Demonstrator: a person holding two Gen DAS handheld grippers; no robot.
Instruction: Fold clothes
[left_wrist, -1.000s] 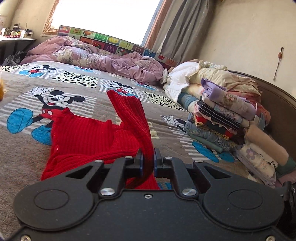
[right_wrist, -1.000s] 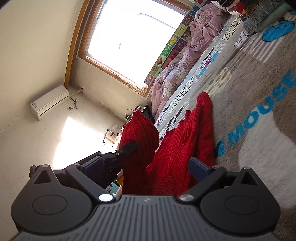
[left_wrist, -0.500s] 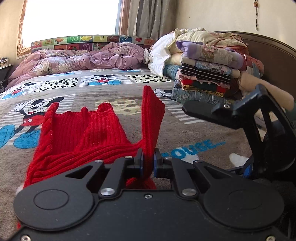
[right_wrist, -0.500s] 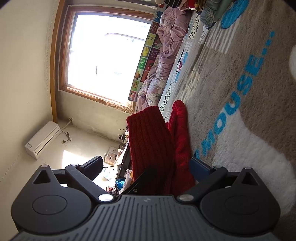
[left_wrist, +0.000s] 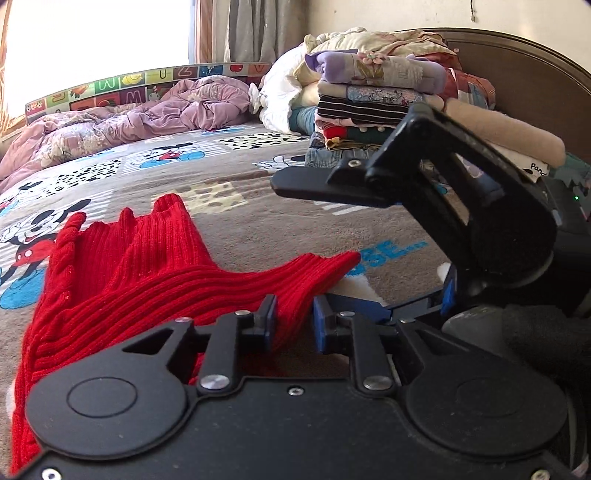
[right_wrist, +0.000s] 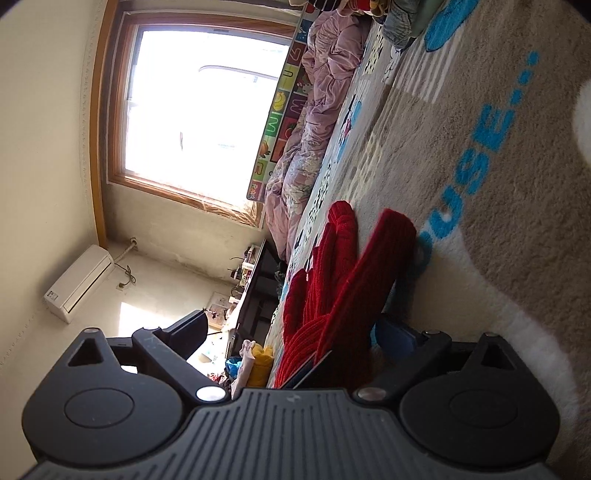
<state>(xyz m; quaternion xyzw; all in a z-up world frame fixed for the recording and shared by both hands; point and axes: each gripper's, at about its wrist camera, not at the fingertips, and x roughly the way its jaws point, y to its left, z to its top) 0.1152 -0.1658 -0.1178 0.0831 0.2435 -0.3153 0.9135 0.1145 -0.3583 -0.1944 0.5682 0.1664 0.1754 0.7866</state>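
Note:
A red ribbed sweater (left_wrist: 129, 266) lies crumpled on the Mickey Mouse blanket (left_wrist: 240, 225). One flap of it stretches right and runs loosely through my left gripper (left_wrist: 293, 317), which stands open with a gap beside the cloth. My right gripper (right_wrist: 295, 332) is open wide and turned on its side just right of the left one. Its upper finger (left_wrist: 369, 184) hangs above the flap and its lower finger (left_wrist: 354, 308) rests by the blanket. In the right wrist view the sweater (right_wrist: 332, 280) sits between its spread fingers.
A tall stack of folded clothes (left_wrist: 376, 99) stands at the back right against the dark headboard (left_wrist: 524, 74). A rumpled purple duvet (left_wrist: 147, 114) and an alphabet mat (left_wrist: 129, 85) line the far side below the window (right_wrist: 199, 110). A dark desk (right_wrist: 255, 288) stands beyond the bed.
My left gripper has opened and the raised sweater flap has dropped flat to the right. The right gripper has moved in closer around the flap.

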